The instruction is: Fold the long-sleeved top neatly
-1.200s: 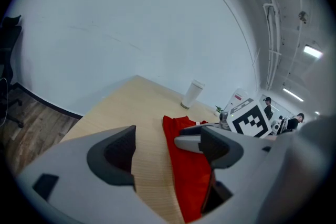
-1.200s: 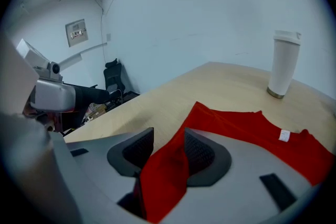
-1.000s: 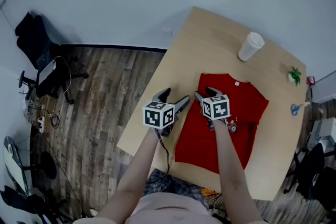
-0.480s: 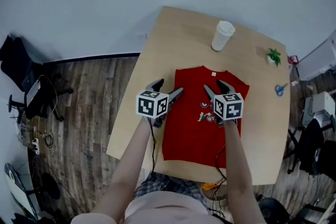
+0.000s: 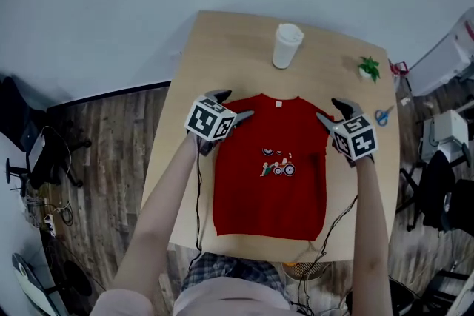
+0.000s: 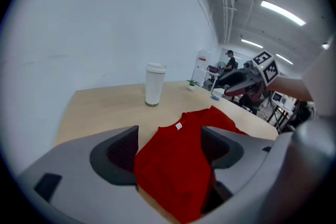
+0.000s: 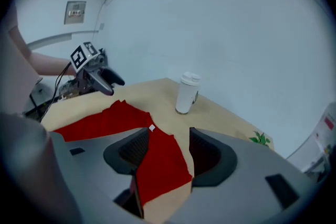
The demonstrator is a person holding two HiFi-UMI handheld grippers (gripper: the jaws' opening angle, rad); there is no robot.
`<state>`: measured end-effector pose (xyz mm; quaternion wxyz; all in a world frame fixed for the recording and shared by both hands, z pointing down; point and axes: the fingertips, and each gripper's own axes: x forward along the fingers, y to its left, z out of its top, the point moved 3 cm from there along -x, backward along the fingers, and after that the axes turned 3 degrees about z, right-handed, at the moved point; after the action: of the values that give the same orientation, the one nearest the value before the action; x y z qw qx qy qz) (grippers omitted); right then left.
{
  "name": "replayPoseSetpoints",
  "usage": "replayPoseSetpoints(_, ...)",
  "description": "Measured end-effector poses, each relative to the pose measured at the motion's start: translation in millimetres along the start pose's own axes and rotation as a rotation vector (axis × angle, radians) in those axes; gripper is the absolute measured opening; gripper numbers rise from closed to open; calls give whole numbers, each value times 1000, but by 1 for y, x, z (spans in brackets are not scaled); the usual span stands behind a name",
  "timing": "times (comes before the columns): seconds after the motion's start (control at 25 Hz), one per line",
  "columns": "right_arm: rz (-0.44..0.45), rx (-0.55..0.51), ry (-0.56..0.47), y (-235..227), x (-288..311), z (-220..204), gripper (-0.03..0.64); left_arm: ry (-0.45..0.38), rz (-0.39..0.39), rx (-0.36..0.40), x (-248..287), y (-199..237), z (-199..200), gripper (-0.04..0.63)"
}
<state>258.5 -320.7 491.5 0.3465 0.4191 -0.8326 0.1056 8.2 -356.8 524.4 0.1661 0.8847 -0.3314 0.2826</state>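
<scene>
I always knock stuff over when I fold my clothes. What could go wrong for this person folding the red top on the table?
1. The white lidded cup stands just beyond the collar of the red top. Cloth swung up that way could tip it.
2. The left hand-held gripper and right hand-held gripper hover open at the shoulders. Pinching at uneven spots might give a crooked fold.

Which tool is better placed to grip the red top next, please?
Left, narrowly: the left tool is wide open with the red top filling its gap; the right tool, narrower, straddles only a shoulder edge.
</scene>
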Motion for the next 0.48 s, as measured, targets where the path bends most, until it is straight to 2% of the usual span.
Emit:
replayPoseSetpoints(0.12,64,-134,101,-13,19,-4,249,78,-50,85,27,5,7,368)
replayPoseSetpoints(0.24,130,-233,169,-18,50,-9,233,165,-89,134,61,12,1,368)
replayPoseSetpoints(0.48,243,-306,298,-18,114,-43,230,304,-117,179,112,25,-23,354)
